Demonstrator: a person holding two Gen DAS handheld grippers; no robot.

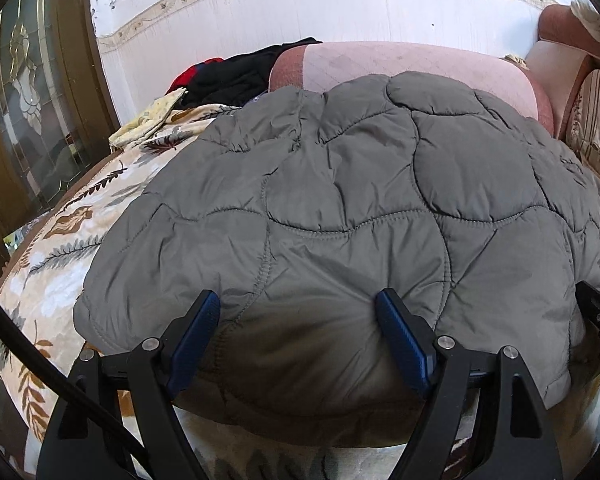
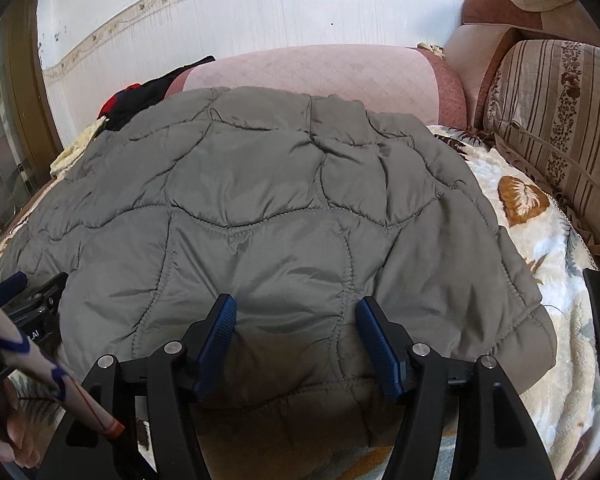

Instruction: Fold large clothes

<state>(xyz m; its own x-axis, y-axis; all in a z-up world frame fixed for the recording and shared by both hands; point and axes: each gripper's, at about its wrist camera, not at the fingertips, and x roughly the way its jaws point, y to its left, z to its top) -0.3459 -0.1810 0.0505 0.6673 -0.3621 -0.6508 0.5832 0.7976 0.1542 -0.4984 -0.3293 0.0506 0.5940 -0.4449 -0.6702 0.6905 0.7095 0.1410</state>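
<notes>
Writing: only ".AI" fragment legible on left gripper body, lower left of right wrist view; no brand visible on jacket. Grey quilted jacket (image 1: pixel 340 208) spread flat on leaf-print blanket (image 1: pixel 60 248), filling centre of both views, pink cushion (image 2: pixel 320 76) behind it. Left gripper (image 1: pixel 300 340) jaws wide apart, blue pads either side of jacket's near hem (fabric bulges between, not pinched). Right gripper (image 2: pixel 296 340) same: released, straddling hem.
</notes>
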